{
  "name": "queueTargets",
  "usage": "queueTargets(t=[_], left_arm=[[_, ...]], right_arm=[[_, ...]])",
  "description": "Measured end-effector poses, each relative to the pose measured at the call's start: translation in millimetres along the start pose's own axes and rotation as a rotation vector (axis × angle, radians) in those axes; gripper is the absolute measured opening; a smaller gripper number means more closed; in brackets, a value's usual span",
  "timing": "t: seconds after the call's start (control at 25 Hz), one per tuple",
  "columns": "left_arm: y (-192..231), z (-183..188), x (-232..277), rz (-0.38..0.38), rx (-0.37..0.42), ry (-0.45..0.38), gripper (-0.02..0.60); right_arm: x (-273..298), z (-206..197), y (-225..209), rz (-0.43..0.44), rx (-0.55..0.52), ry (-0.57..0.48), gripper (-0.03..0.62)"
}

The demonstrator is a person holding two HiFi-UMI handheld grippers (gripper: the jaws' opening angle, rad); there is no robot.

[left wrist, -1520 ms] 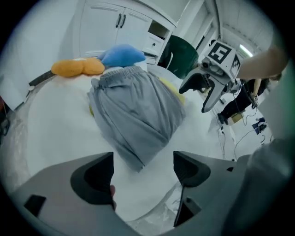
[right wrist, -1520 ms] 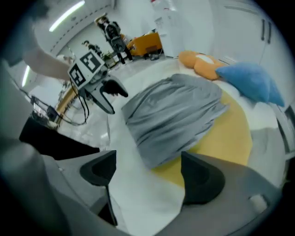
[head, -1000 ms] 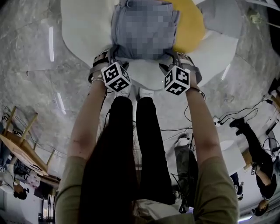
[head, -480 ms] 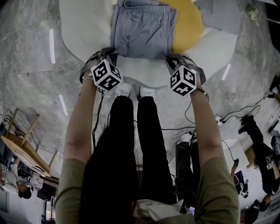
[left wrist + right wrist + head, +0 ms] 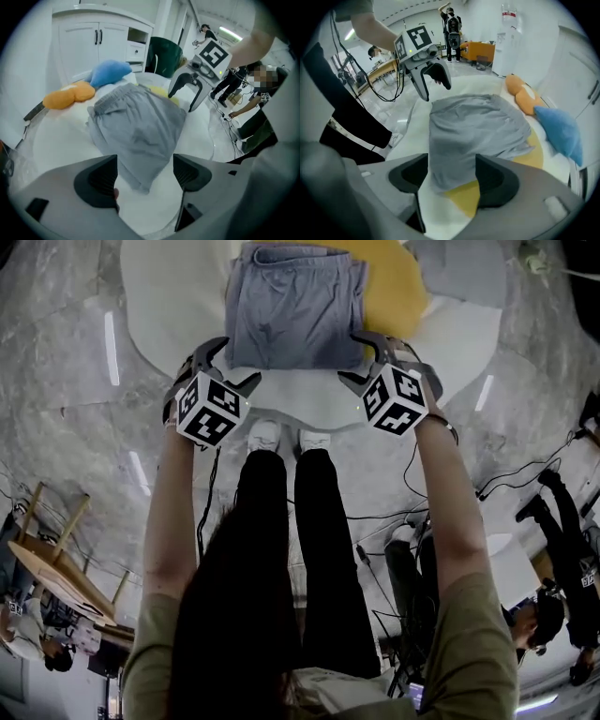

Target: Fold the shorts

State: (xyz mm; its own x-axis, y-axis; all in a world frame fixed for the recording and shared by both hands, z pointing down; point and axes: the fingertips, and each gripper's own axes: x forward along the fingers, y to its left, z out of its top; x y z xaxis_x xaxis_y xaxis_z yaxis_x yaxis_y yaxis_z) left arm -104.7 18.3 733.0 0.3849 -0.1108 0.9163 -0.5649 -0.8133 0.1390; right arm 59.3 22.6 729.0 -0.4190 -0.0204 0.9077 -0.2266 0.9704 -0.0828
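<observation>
Grey marbled floor [image 5: 56, 381] lies round a white surface [image 5: 178, 296] with a rounded, lobed outline and a yellow patch [image 5: 401, 296] toward its right edge. White cabinets [image 5: 93, 42] stand behind it.

Grey shorts [image 5: 292, 310] lie flat near the middle of the surface as a rough rectangle, with the waistband toward the far edge and the hem toward the near edge. Their right side overlaps the yellow patch. Beyond them, by the far edge, rest an orange cushion [image 5: 68, 96] and a blue cushion [image 5: 110, 72], touching each other.

The left tongs [image 5: 145, 174] hang over the near edge by the shorts' near left corner, angled steeply down. Their jaws are opening and already stand wide. The corner of the cloth shows in the gap beyond them, and neither pad presses on it.

The right tongs [image 5: 451, 180] hang by the near right corner, also angled steeply down. Their jaws are opening too. The hem and a bit of the yellow patch show between them, with the pads clear of the cloth.

Each of the tongs carries a black-and-white marker cube [image 5: 211, 409]. The person stands at the near edge in black trousers and white shoes [image 5: 265, 435]. Other people are in the room, well away from the surface
</observation>
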Motion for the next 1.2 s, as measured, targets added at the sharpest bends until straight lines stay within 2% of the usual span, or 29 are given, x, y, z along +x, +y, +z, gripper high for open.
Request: queueTargets(t=[0.08,0.2,0.28,0.4,0.48,0.56,0.64,0.76,0.88,0.96,1.0,1.04,1.2], left_arm=[[-2,22,16,-0.023,0.059,-0.03,0.357],[-9,19,51,-0.093,0.139,0.058,0.363],[-5,10,62,-0.124,0.15,0.093,0.367],[2,10,54,-0.146,0.148,0.092,0.367],[3,20,39,-0.155,0.157,0.057,0.371],[8,37,23,-0.161,0.171,-0.006,0.371],[21,61,17,-0.161,0.178,-0.065,0.373],[39,99,29,-0.175,0.183,-0.122,0.376],[49,109,52,-0.195,0.191,-0.061,0.385],[63,108,65,-0.178,0.204,-0.008,0.39],[71,109,70,-0.171,0.207,0.003,0.39],[77,110,71,-0.167,0.204,0.008,0.39],[88,115,69,-0.165,0.198,0.016,0.39]], right_arm=[[12,6,-8,-0.007,-0.043,0.02,0.308],[28,-13,-13,0.002,-0.085,0.12,0.308],[31,-25,-17,0.003,-0.067,0.143,0.308],[28,-26,-15,0.04,-0.05,0.146,0.308],[16,-18,-14,0.085,-0.036,0.124,0.308],[0,3,-22,0.097,0.014,0.039,0.308],[-10,22,-46,0.056,0.034,-0.029,0.308],[-2,36,-77,0.016,-0.051,-0.012,0.308],[18,34,-86,0.064,-0.135,0.067,0.31],[24,30,-96,0.086,-0.142,0.104,0.314],[25,28,-101,0.096,-0.13,0.113,0.394],[25,26,-106,0.106,-0.119,0.121,0.417],[28,16,-115,0.128,-0.128,0.163,0.419]])
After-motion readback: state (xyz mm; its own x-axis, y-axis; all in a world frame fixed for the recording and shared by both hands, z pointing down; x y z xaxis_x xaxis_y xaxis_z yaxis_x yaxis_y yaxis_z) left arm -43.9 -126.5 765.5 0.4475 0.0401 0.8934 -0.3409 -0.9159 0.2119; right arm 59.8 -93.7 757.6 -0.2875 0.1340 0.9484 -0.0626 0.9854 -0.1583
